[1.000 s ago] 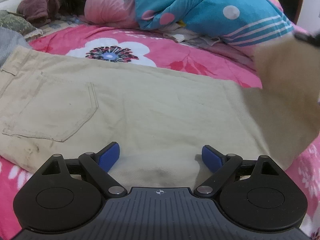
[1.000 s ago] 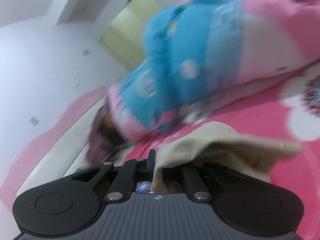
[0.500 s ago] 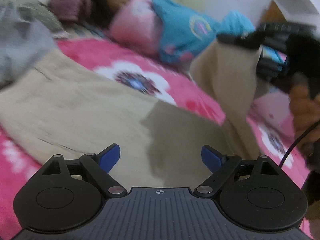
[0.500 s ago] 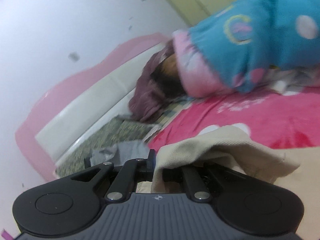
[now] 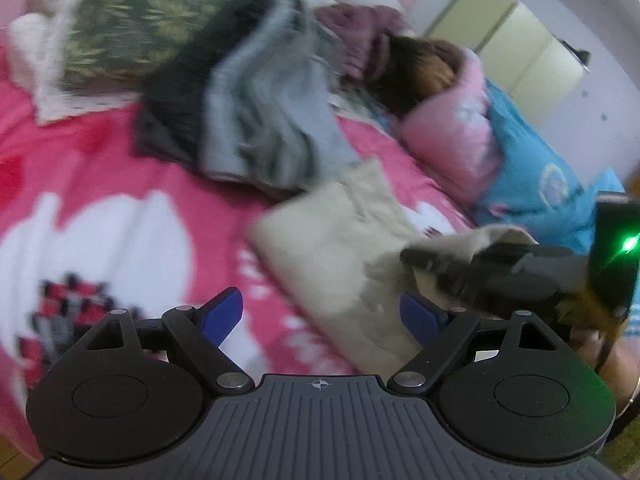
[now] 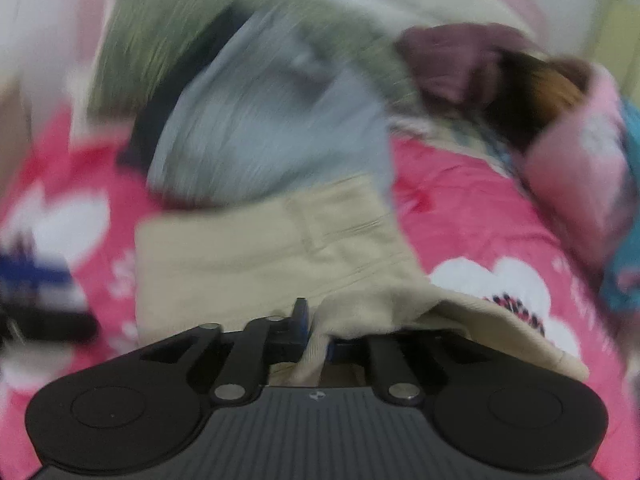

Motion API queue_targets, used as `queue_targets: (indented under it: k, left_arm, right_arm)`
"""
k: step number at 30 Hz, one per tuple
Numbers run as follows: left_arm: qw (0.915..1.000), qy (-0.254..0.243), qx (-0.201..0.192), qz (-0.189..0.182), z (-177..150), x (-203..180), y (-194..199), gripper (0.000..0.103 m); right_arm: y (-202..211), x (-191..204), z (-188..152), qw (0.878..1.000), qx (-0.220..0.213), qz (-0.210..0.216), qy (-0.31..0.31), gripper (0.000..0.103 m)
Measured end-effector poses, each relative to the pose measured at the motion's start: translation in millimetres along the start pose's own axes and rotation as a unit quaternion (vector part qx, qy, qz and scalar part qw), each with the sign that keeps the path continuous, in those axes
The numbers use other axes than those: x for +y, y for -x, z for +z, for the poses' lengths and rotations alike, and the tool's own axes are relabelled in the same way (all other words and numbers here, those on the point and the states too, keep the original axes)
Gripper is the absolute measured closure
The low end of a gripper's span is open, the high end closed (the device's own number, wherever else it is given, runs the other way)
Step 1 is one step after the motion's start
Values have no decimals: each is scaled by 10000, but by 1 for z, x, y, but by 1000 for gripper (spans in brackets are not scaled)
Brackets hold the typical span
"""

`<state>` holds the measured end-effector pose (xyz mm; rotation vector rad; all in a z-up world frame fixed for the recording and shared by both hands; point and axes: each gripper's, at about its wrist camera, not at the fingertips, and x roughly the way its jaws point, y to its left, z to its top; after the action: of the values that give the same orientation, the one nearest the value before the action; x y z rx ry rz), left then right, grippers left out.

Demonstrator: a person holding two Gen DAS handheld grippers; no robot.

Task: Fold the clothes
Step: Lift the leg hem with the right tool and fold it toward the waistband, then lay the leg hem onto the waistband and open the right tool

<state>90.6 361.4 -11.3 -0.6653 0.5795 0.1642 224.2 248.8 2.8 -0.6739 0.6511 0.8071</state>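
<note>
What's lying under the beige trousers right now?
The beige trousers lie on the pink flowered bedspread, with the hem end doubled over them. Their far edge sits beside the grey garment; whether it tucks under is blurred. Anything beneath is covered.

My right gripper [image 6: 316,332] is opening, beige trousers [image 6: 248,256] bunched between its jaws (grey clothes [image 6: 264,128] lie beyond).

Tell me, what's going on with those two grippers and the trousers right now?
Left gripper open, empty. Right gripper opening, beige cotton trousers hem between its jaws, folded over. Crumpled grey garment close behind the trousers.
</note>
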Motion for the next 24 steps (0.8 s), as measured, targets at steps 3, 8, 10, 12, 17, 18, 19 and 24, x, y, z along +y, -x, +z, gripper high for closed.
queue_targets:
  k: [3, 8, 10, 12, 17, 18, 19, 24]
  left_arm:
    - [9998, 211, -12, 51, 5, 15, 4, 16]
    - [9990, 439, -75, 83, 9, 31, 12, 16]
    - [9987, 483, -90, 128, 9, 33, 12, 16]
    - [9984, 539, -95, 160, 10, 36, 12, 16]
    - [9970, 735, -111, 237, 13, 45, 11, 16]
    - [9967, 770, -107, 253, 13, 47, 11, 16]
    - [9964, 799, -98, 257, 14, 48, 11, 16]
    - [9962, 806, -90, 309, 14, 46, 9, 16]
  right_arm:
    - [-3, 18, 1, 9988, 142, -90, 469, 55]
    - [4, 30, -1, 9963, 68, -237, 821, 49]
    - [7, 34, 2, 9944, 46, -362, 987, 48]
    - [6, 41, 8, 9911, 58, -504, 1234, 46]
    - [2, 69, 10, 9720, 307, -670, 2229, 42]
    - [1, 76, 10, 9653, 366, -742, 2475, 42]
    - [0, 82, 9, 9589, 412, -800, 2692, 41]
    - [5, 95, 23, 9476, 742, -602, 3048, 40]
